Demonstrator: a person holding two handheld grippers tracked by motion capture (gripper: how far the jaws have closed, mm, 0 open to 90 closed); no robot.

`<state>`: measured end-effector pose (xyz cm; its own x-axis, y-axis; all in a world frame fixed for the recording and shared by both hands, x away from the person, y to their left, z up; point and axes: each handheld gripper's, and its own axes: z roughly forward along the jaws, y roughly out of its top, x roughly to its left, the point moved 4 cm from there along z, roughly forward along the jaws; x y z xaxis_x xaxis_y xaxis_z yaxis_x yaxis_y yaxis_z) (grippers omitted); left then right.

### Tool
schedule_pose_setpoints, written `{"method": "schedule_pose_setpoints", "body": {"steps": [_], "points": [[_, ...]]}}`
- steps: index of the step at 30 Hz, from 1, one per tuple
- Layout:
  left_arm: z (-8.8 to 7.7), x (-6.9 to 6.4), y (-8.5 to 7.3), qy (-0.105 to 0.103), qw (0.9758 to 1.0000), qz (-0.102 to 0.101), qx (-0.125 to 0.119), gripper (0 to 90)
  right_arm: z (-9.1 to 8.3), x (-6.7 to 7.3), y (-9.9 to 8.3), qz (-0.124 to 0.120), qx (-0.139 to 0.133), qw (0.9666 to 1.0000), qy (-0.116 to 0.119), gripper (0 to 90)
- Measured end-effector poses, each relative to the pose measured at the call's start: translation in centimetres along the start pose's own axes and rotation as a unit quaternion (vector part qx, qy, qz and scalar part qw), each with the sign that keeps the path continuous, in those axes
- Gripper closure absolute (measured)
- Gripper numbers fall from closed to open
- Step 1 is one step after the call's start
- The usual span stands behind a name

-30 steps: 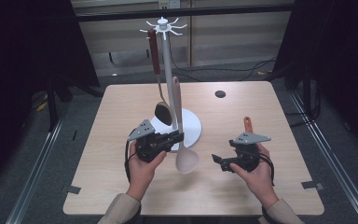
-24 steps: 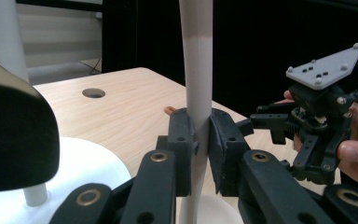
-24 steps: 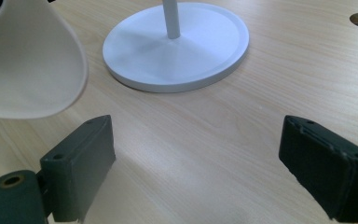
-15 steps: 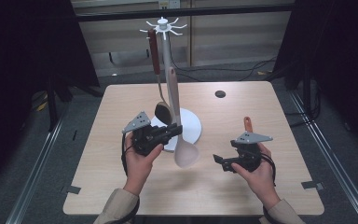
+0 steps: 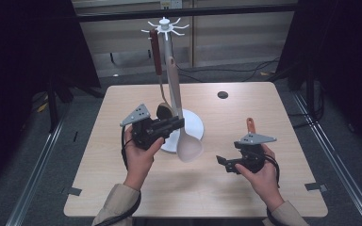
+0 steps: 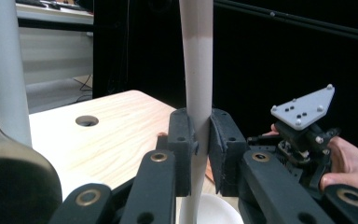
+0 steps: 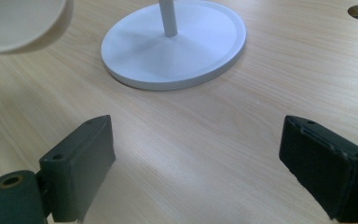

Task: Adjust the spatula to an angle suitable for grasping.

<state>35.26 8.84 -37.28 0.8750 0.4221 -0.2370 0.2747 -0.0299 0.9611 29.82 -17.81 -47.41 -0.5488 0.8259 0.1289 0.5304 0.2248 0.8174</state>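
Beside the white utensil stand (image 5: 183, 126), just in front of its round base, the left gripper (image 5: 172, 125) pinches the handle of a pale beige serving spoon (image 5: 188, 147), its jaws pressed against the shaft from both sides. The spoon hangs upright, bowl down and clear of the table (image 5: 273, 188), with its handle rising alongside the stand's post. A brown-handled ladle (image 5: 159, 66) hangs from a hook at the stand's top, its dark bowl just behind the left gripper.

Judging by its matte, even surface, the spoon is probably plastic or silicone: light, fairly stiff, not fragile. The smooth handle could slip or swing if the grip loosens, since the heavier bowl sits well below the pinch. Holding at mid-handle, as now, looks sound; a hold nearer the bowl would steady it but leave less handle free to reach a hook.

To the right of the stand, the right gripper (image 5: 228, 162) rests low over the table with its jaws spread wide and nothing between them. An orange-handled utensil (image 5: 250, 125) lies just beyond it.

No brand, label or writing can be read anywhere.
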Motion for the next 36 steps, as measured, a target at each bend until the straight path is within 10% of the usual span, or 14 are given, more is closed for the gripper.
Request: {"method": "schedule_pose_setpoints", "body": {"steps": [36], "points": [[0.7, 1.3, 3.7, -0.018, 0.9995, -0.017, -0.022, 79.6, 0.0, -0.3, -0.1, 0.014, 0.003, 0.9999, 0.007, 9.6]]}}
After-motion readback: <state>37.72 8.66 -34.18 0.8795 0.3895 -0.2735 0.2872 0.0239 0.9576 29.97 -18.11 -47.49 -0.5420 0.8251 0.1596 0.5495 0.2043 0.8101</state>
